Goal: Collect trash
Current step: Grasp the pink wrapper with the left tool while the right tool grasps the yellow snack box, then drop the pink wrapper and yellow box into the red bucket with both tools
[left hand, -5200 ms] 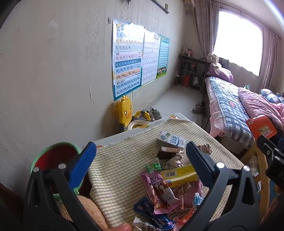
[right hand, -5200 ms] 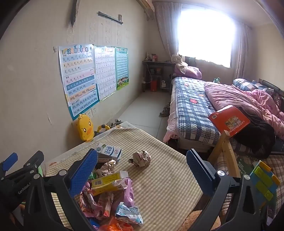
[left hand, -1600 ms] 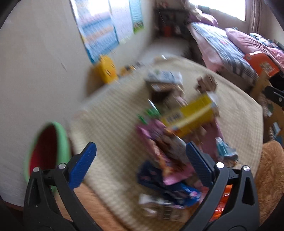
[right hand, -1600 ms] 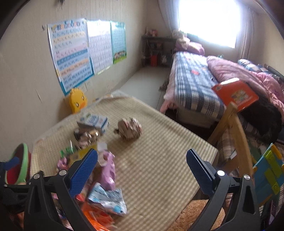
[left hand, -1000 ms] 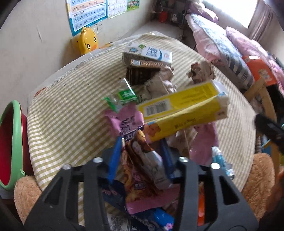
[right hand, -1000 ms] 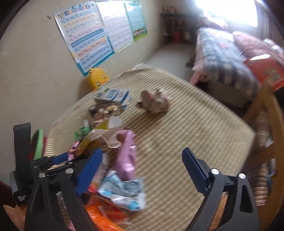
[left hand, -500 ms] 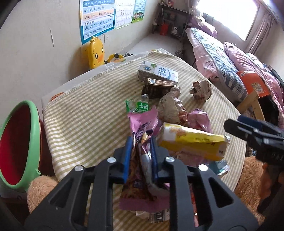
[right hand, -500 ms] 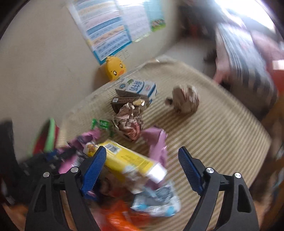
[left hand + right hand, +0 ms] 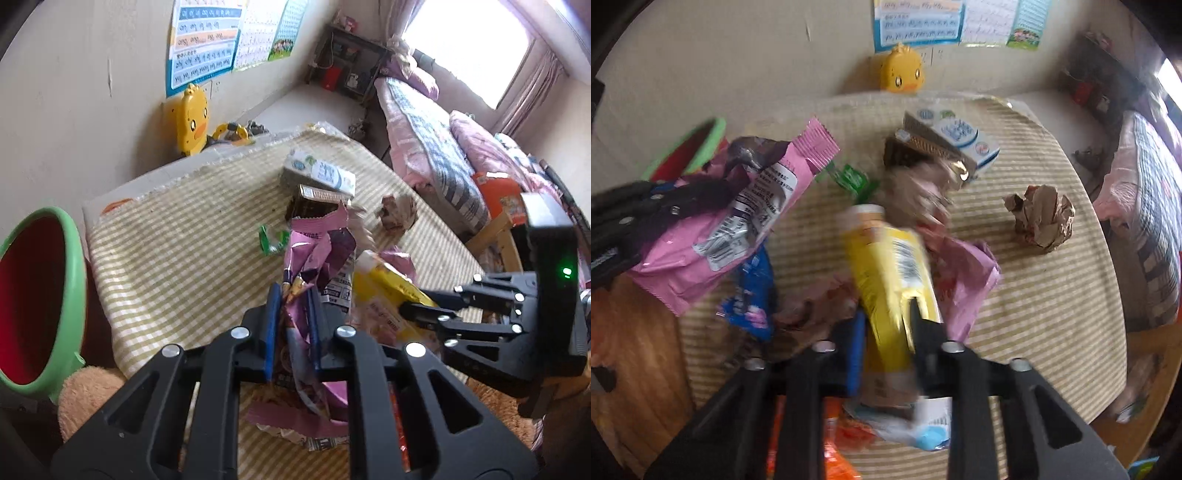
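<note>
My left gripper (image 9: 291, 295) is shut on a pink snack wrapper (image 9: 317, 254) and holds it above the checked table (image 9: 177, 243); the wrapper also shows in the right wrist view (image 9: 738, 218). My right gripper (image 9: 886, 317) is shut on a yellow box (image 9: 890, 273), also seen in the left wrist view (image 9: 388, 295). A milk carton (image 9: 960, 136), a brown carton (image 9: 916, 151), a crumpled paper ball (image 9: 1041, 218), a green wrapper (image 9: 853, 181) and a blue wrapper (image 9: 753, 295) lie on the table.
A green-rimmed red bin (image 9: 33, 295) stands left of the table. A yellow duck toy (image 9: 192, 122) sits by the wall. A bed (image 9: 436, 155) and a wooden chair (image 9: 495, 229) stand to the right. An orange wrapper (image 9: 834, 450) lies near the front edge.
My right gripper has closed on the yellow box. My left gripper has lifted the pink wrapper a little higher and stays shut on it.
</note>
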`<action>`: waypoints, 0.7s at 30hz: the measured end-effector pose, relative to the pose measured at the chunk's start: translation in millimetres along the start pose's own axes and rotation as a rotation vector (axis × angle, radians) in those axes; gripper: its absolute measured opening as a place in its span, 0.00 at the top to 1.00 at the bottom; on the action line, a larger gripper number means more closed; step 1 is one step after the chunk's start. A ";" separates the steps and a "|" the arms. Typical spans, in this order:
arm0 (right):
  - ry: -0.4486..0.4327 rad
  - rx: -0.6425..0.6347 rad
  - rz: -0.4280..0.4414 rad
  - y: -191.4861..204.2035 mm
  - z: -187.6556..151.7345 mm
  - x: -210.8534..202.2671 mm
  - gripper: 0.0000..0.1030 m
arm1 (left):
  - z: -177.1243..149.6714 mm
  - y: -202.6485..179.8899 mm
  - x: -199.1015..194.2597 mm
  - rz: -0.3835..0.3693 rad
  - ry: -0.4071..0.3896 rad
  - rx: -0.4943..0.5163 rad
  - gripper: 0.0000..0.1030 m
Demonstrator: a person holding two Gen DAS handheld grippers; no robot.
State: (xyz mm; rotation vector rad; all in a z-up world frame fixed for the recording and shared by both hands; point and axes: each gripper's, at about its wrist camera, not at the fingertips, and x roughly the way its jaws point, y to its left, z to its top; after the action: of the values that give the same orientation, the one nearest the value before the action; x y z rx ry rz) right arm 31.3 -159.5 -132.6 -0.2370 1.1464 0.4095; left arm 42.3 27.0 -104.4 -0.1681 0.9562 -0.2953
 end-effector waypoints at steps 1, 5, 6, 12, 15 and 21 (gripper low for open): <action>-0.017 0.004 0.004 2.7 2.7 -5.9 0.86 | 2.5 3.8 -5.7 0.000 -0.016 -0.007 0.87; -0.118 0.039 0.057 16.0 24.0 -37.9 0.86 | 11.4 25.7 -25.7 0.040 -0.073 -0.041 0.87; -0.146 0.055 0.093 21.7 32.6 -44.4 0.86 | 13.7 35.5 -31.9 0.059 -0.089 -0.060 0.87; -0.205 0.071 0.311 79.5 87.3 -41.7 0.86 | 13.5 111.5 -63.3 0.255 -0.158 -0.180 0.87; -0.190 0.048 0.403 116.9 115.1 -22.9 0.86 | 3.1 157.4 -69.4 0.347 -0.147 -0.255 0.87; -0.079 0.042 0.535 186.9 164.0 36.0 0.86 | -21.6 221.3 -71.7 0.444 -0.106 -0.376 0.87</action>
State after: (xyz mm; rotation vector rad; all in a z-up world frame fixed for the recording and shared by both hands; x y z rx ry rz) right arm 99.6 79.4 -95.6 0.1300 1.1318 0.8569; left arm 24.1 259.4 -120.8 -0.3055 0.9106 0.3026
